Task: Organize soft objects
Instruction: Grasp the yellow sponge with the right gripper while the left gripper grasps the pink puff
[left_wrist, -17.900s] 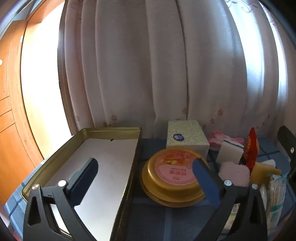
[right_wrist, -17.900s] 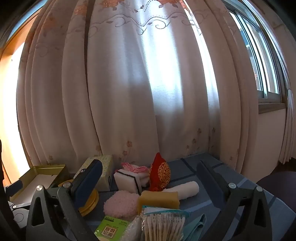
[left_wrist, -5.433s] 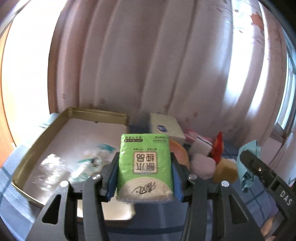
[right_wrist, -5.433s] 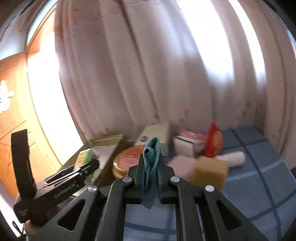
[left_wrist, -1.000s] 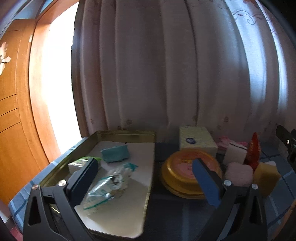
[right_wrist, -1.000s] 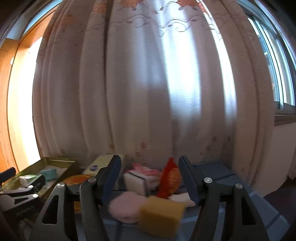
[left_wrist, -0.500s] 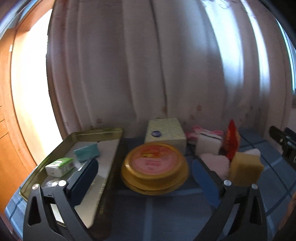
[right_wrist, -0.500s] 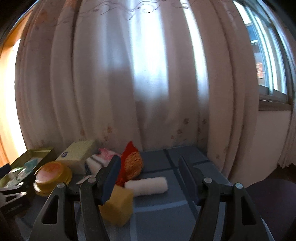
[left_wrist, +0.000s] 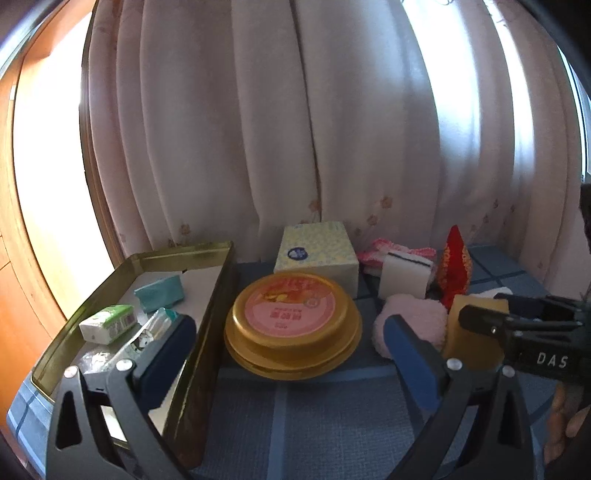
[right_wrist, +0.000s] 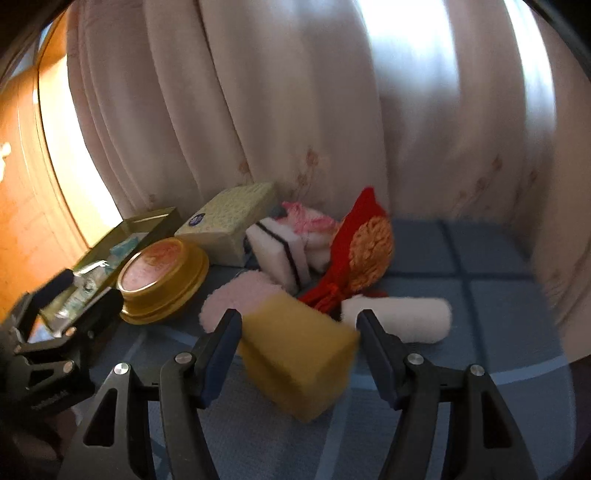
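Sponge (right_wrist: 299, 354), yellow, is framed on the blue cloth between the parted, empty jaws of the right gripper (right_wrist: 295, 328); it is judged light and squashy, best pinched across its flat side faces.

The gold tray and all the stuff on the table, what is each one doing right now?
gold tray: open, holding three items
green tissue pack: lying in tray
teal cloth: lying in tray
round gold tin: lid on
yellow sponge: on table, between open fingers
right hand-held gripper: open
left hand-held gripper: open, empty
white roll: lying flat
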